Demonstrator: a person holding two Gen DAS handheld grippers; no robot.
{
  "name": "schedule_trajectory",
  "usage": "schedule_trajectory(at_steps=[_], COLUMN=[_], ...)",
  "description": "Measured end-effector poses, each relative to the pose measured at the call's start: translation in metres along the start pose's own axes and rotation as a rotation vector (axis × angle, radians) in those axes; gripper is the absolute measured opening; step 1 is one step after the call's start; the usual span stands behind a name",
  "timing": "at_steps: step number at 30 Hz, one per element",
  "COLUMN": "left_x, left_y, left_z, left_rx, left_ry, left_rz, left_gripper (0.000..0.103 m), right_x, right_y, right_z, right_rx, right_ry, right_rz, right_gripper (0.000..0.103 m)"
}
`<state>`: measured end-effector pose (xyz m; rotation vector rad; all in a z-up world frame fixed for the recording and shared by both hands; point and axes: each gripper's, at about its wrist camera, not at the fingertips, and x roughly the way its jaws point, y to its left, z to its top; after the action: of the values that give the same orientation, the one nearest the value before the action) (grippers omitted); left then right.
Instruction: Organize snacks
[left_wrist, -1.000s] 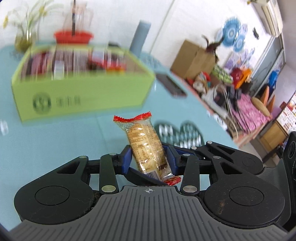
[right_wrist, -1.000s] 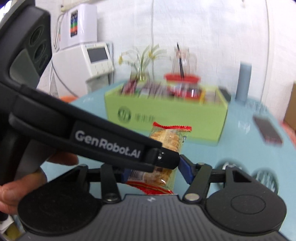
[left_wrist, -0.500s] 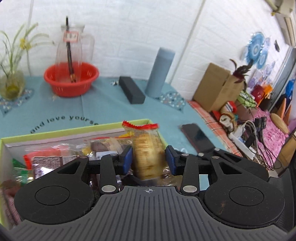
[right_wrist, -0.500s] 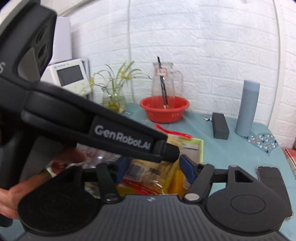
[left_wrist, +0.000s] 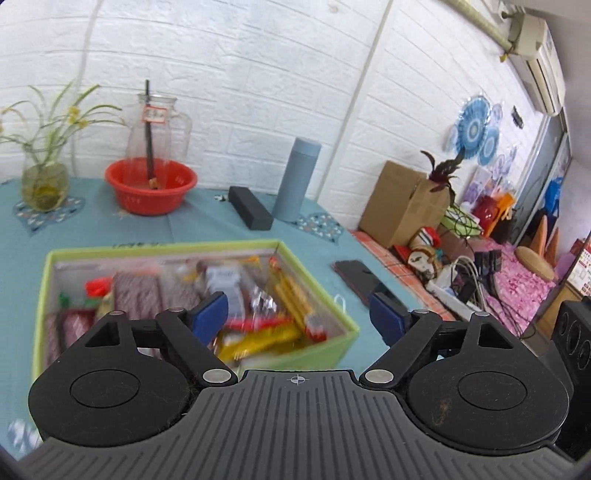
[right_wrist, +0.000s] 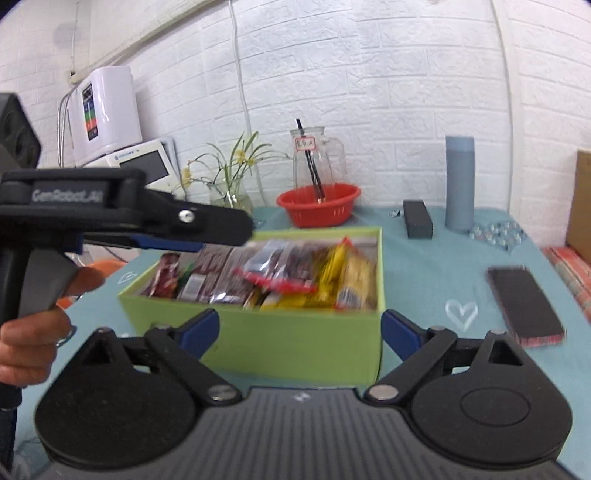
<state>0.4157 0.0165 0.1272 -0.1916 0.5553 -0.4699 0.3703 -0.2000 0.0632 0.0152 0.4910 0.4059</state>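
Snacks (left_wrist: 258, 314) are heaped in the green box (right_wrist: 303, 339) on the table — nothing is held. The left gripper (left_wrist: 297, 315) and right gripper (right_wrist: 299, 328), jaws just opened and empty, are best withdrawn level so no wrapper is snagged.

Bright, even daylight with soft shadows; the snacks (left_wrist: 258, 306) are motion-blurred, and fisheye distortion bends the edges.

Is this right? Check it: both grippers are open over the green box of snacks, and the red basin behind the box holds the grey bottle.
Not quite. The red basin holds a clear glass jug, not the grey bottle, which stands apart on the tablecloth, as the right wrist view shows. The left gripper and right gripper are open by the green box.
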Motion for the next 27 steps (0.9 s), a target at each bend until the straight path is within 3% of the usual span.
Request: schedule_trajectory(at_steps=[5, 7, 12, 18, 22, 27], left_x=[-0.058, -0.078, -0.112, -0.132, -0.145, -0.170], left_y=[-0.009, -0.012, -0.025, -0.044, -0.060, -0.081], left_z=[-0.050, -0.071, -0.116, -0.166, -0.195, -0.225], left_rx=[-0.008, -0.017, -0.005, -0.016, -0.001, 0.048], left_ry=[-0.041, -0.059, -0.093, -0.067, -0.025, -0.039], left_rz=[0.126, 0.187, 0.346, 0.363, 0.330, 0.385], left_gripper=[0.081, 0.087, 0.092, 0.088, 0.084, 0.088], right_x=[-0.034, -0.044, -0.078, -0.128, -0.148, -0.174], right_y=[0.022, 0.032, 0.052, 0.065, 0.080, 0.096], right_z=[-0.036, -0.048, -0.073, -0.105, -0.125, -0.146], right_rx=[0.060, 0.077, 0.081, 0.163, 0.118, 0.095], right_ry=[0.027, 0.061, 0.042, -0.071, -0.035, -0.051], right_rz=[-0.040, -0.092, -0.264, -0.391, -0.395, -0.407], right_gripper=[0.094, 0.101, 0.101, 0.101, 0.101, 0.101])
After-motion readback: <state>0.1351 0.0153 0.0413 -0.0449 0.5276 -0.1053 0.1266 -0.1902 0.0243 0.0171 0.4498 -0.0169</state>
